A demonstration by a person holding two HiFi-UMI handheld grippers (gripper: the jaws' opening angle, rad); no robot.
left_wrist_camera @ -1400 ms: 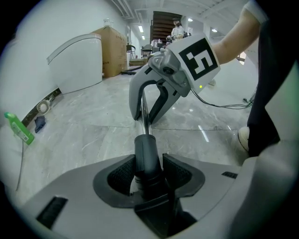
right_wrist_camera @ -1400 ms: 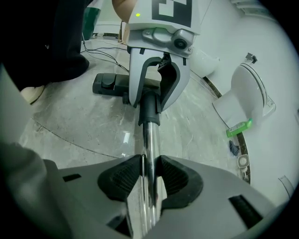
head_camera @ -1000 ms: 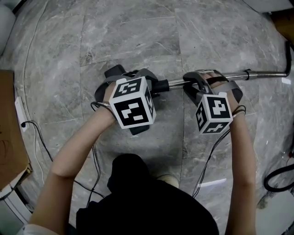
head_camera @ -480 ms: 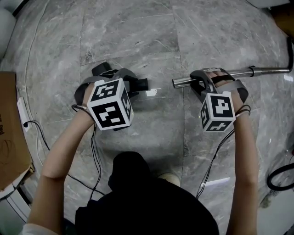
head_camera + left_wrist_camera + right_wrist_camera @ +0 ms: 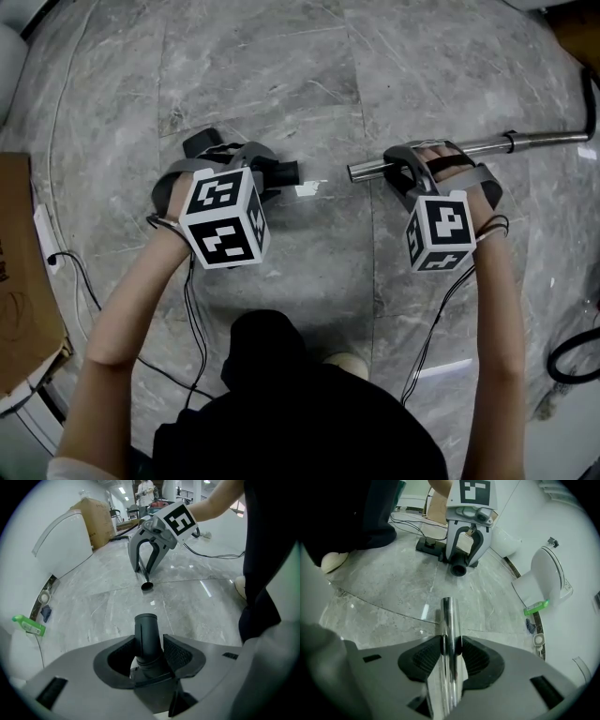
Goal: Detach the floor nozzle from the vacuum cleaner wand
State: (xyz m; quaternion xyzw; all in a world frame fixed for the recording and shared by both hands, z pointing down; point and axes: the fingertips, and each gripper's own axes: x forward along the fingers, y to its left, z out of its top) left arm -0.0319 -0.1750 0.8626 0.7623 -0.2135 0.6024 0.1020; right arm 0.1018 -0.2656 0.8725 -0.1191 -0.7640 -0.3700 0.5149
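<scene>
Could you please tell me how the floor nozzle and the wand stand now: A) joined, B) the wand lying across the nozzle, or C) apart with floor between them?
C: the floor nozzle and the wand point end to end across a stretch of bare floor.

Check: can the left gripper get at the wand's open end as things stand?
Probably not yet: the left gripper is shut on the floor nozzle's neck, though the floor stretch to the wand looks free.

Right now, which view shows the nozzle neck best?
Left gripper view: nozzle neck fills centre, clamped by the left hand-held gripper. Right gripper view shows its mouth, small. Head view: only a stub.
</scene>
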